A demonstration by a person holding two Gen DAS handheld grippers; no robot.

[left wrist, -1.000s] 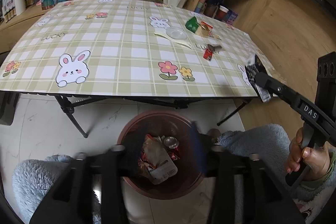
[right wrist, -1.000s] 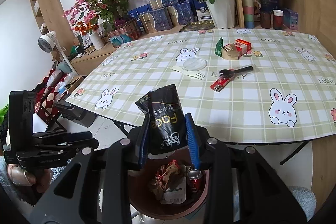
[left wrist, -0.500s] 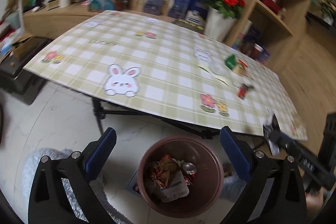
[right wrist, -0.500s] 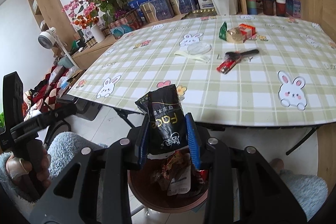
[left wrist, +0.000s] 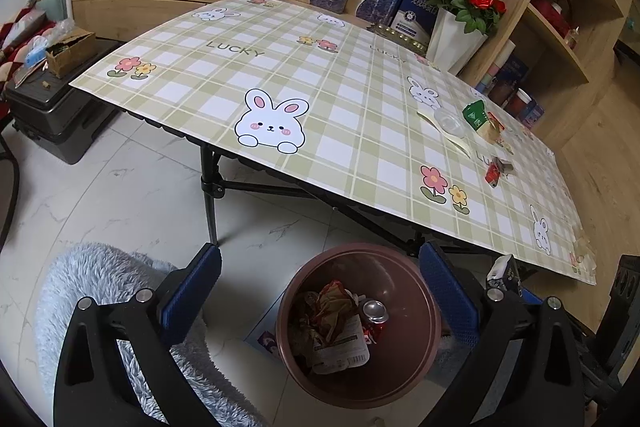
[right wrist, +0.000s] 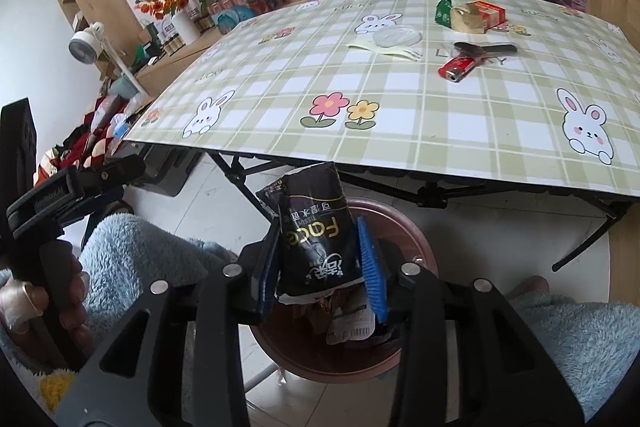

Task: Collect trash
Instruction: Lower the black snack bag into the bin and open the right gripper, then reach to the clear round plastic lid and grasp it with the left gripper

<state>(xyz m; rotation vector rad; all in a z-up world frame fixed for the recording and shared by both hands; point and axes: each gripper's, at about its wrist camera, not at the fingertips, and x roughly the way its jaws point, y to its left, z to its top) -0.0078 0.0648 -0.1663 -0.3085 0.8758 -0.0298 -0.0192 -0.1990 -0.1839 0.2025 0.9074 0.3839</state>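
Right gripper (right wrist: 322, 267) is sitting right over the brown trash bin (right wrist: 404, 223) with a black tissue pack (right wrist: 316, 227) between its blue pads. The jaws are opening at this moment, and the pack looks like it's only loosely pinched now, the right pad close to letting go. The pack stands upright, bottom end pointing down into the bin, top end poking up just under the table edge.

Left gripper (left wrist: 320, 297) is spread wide with nothing in it, hovering over the same bin (left wrist: 400, 387). Inside you can see crumpled wrappers (left wrist: 332, 311), a can (left wrist: 374, 311) and a labelled packet, so a fair bit is already collected.

If I were doing this drop: keep the right gripper centred over the bin mouth and let the jaws go fully wide before pulling away. A floppy pack like that can cling to one pad and get dragged out over the rim. I'd also keep the left gripper off to the side so the two don't bump.

Further out, the table (right wrist: 400, 107) has more to pick up: a red lighter (right wrist: 456, 69) next to a black spoon-looking thing (right wrist: 484, 49), a clear plastic lid (right wrist: 398, 37) resting on a pale fork (right wrist: 388, 51), and a green carton (right wrist: 444, 9) beside a red and gold pack (right wrist: 478, 15). Those are probably next.
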